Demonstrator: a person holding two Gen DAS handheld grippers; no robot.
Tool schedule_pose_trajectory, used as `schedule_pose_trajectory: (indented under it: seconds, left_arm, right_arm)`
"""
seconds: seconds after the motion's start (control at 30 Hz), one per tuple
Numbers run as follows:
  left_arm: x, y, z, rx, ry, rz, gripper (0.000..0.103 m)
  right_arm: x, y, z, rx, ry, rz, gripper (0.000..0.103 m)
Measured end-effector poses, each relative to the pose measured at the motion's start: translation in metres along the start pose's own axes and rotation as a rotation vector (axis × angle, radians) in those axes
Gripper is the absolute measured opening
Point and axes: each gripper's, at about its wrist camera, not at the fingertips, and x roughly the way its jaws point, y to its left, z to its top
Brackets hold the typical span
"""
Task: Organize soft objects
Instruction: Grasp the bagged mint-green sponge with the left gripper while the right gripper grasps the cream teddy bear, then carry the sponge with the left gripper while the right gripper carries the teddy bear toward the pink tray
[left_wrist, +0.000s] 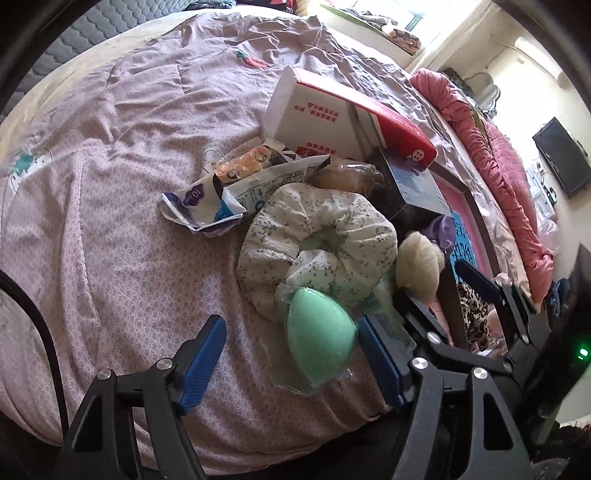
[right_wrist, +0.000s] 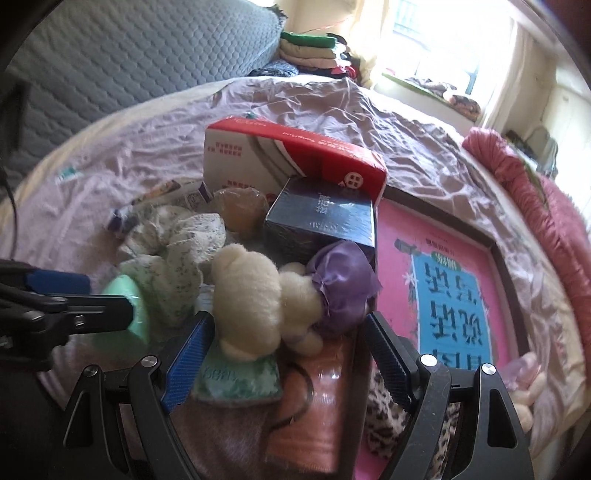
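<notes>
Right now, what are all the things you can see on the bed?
Green egg-shaped sponge: one, mint green, in clear wrap, between the left gripper's fingers.
Floral cloth ring: one, white with small grey-green print, behind the sponge.
Plush toy: one, cream, in front of the blue box.
Purple satin piece: one, lilac, beside the plush toy.
Red and white box: one, at the back of the pile.
Dark blue box: one, in front of the red box.
Pink framed picture: one, pink and blue, flat on the bed.
Crumpled packet: one, white and blue, left of the pile.
Left hand-held gripper: open.
Right hand-held gripper: open.
</notes>
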Motion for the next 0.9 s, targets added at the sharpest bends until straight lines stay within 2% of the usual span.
schedule_pose_trajectory:
  seconds: [0.1, 0.2, 0.27, 0.43, 0.53, 0.57, 0.6, 0.73, 0.9]
  left_arm:
    - [0.0, -0.003, -0.002, 0.007, 0.005, -0.002, 0.073]
    - [0.003, -0.003, -0.002, 0.007, 0.01, -0.008, 0.073]
    - [0.005, -0.003, -0.001, 0.004, 0.012, -0.019, 0.072]
    - [0.011, -0.004, -0.002, 0.005, 0.021, -0.036, 0.066]
    - [0.015, -0.009, -0.004, 0.018, 0.03, -0.06, 0.054]
    - [0.016, -0.012, -0.004, 0.024, 0.034, -0.081, 0.044]
    - [0.016, -0.014, -0.004, 0.027, 0.033, -0.089, 0.041]
    - [0.012, -0.022, -0.007, 0.064, 0.017, -0.075, 0.039]
    - [0.0, -0.027, -0.011, 0.084, -0.015, -0.074, 0.038]
  right_arm:
    - [0.008, 0.004, 0.002, -0.038, 0.001, -0.044, 0.084]
    - [0.014, 0.004, 0.006, -0.052, -0.019, -0.045, 0.082]
    - [0.016, 0.002, 0.006, -0.05, -0.027, -0.015, 0.073]
    - [0.015, -0.001, 0.006, -0.041, -0.049, 0.028, 0.068]
    - [0.013, -0.011, 0.004, 0.011, -0.047, 0.089, 0.064]
    - [0.012, -0.012, 0.004, 0.022, -0.048, 0.098, 0.063]
    - [0.01, -0.015, 0.004, 0.039, -0.05, 0.116, 0.063]
    - [0.0, -0.028, 0.001, 0.125, -0.07, 0.192, 0.062]
    - [-0.014, -0.037, 0.001, 0.181, -0.097, 0.217, 0.062]
